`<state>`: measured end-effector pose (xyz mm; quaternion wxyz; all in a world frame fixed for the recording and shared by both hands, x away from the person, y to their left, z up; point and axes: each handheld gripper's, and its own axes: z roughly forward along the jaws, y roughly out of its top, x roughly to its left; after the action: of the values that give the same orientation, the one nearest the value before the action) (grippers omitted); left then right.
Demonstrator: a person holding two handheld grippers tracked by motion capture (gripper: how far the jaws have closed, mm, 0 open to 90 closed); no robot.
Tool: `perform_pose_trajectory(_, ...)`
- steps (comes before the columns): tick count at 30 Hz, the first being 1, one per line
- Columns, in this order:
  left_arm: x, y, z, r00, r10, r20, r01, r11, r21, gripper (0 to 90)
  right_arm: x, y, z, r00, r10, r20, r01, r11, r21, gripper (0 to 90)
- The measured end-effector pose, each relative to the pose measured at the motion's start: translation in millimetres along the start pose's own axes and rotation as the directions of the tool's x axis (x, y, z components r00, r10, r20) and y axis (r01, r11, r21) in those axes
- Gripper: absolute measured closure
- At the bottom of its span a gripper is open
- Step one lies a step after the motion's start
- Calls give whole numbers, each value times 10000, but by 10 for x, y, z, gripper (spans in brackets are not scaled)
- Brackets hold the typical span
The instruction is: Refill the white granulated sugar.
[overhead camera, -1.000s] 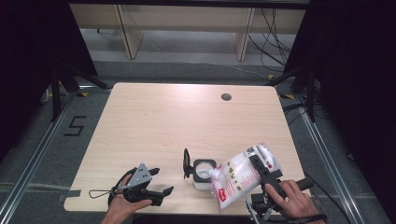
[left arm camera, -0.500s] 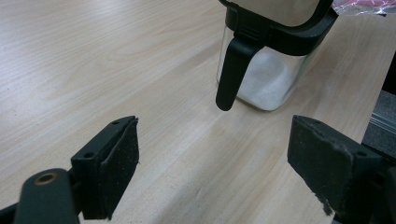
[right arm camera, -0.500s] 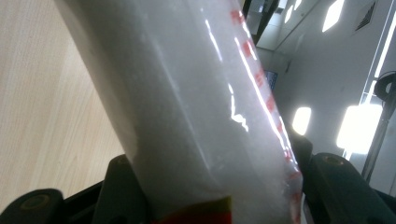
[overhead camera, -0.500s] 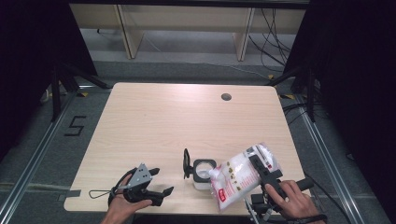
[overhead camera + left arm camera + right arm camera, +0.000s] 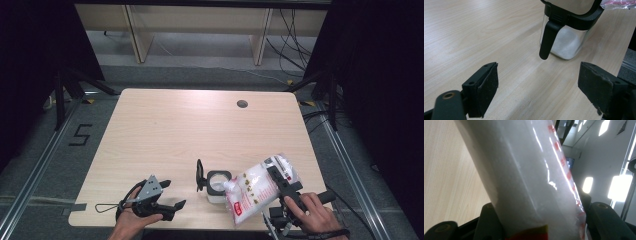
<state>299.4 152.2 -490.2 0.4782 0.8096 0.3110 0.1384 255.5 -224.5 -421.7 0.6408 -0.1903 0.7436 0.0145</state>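
A small clear square jar (image 5: 217, 186) with a black rim and its black lid flipped up stands near the table's front edge, with white powder inside (image 5: 564, 42). My right gripper (image 5: 280, 181) is shut on a clear plastic bag of white granules with red print (image 5: 255, 190), tilted with one corner over the jar's mouth. The bag (image 5: 531, 180) sits squeezed between both jaws in the right gripper view. My left gripper (image 5: 172, 200) rests on the table left of the jar, open and empty, its pads (image 5: 489, 90) wide apart and aimed at the jar.
The light wooden table (image 5: 165, 130) has a round cable hole (image 5: 242, 104) at the back right. Dark floor and metal rails flank both sides. A shelf frame stands behind the table.
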Motion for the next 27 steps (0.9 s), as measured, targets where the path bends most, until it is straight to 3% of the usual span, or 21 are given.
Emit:
perform_pose_trajectory(1,5,1,1,10000,79,12,-79,10000,2,161,21,-10,11,9998,189,69,-188,9998,-85,507)
perform_pose_trajectory(2,8,2,1,10000,79,26,-79,10000,20,161,-3,-11,18,9997,-52,238,57,9997,-239,508)
perform_pose_trajectory(3,8,2,1,10000,79,26,-79,10000,20,161,-8,-7,6,10000,13,-88,-13,10000,3,508)
perform_pose_trajectory(7,6,1,3,10000,75,9,-75,10000,-9,161,5,-28,29,9999,-64,161,68,9997,-222,508)
perform_pose_trajectory(8,6,1,4,10000,62,13,-62,10000,-15,161,7,-29,17,9999,15,-154,-15,10000,-22,508)
perform_pose_trajectory(10,0,0,5,10000,29,20,-29,10000,-48,161,26,-37,32,9998,196,-76,-196,9997,-127,509)
perform_pose_trajectory(11,6,2,0,10000,88,7,-88,10000,5,161,15,-38,22,9994,137,-326,-134,9999,79,509)
perform_pose_trajectory(13,7,2,1,10000,70,7,-70,10000,-5,161,28,-54,51,9999,95,46,-93,9996,-274,510)
perform_pose_trajectory(15,-6,-1,11,10000,-44,29,45,9999,-110,161,31,-56,41,9997,109,-204,-110,9999,-56,512)
perform_pose_trajectory(19,0,2,5,10000,55,21,-55,10000,-33,161,29,-51,49,10000,19,39,-18,9997,-246,512)
perform_pose_trajectory(20,-21,-5,13,9995,-315,8,315,9994,-130,161,32,-44,31,9996,162,-239,-161,9999,35,513)
perform_pose_trajectory(21,-9,-4,6,9998,-216,-13,216,9998,-24,161,6,-30,31,10000,-68,72,69,9998,-171,512)
perform_pose_trajectory(27,-15,-5,9,9998,-213,6,213,9998,-66,161,31,-14,7,9996,254,125,-254,9997,-68,512)
